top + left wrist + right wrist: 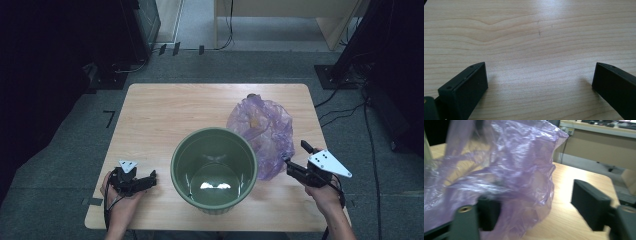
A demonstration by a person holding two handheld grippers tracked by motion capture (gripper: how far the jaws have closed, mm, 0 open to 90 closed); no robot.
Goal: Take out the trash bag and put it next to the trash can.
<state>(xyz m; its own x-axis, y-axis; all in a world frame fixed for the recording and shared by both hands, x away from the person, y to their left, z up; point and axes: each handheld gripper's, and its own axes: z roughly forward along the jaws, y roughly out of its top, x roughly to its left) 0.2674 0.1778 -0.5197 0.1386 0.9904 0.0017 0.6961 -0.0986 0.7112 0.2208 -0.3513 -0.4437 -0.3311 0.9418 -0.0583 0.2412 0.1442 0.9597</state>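
Note:
A crumpled purple plastic bag (262,129) lies on the wooden table (165,115), right of and behind a green bin (214,169). My right gripper (298,159) is open at the bag's near right edge. In the right gripper view the bag (506,170) drapes over the left jaw while the right jaw stands clear of it. My left gripper (150,179) rests open at the table's near left, left of the bin. Its jaws stand wide apart over bare wood (534,50) with nothing between them.
The green bin is upright and open-topped near the table's front edge. Dark stands (115,60) and cables (350,107) lie on the grey floor around the table. A pale wooden desk (300,15) stands behind.

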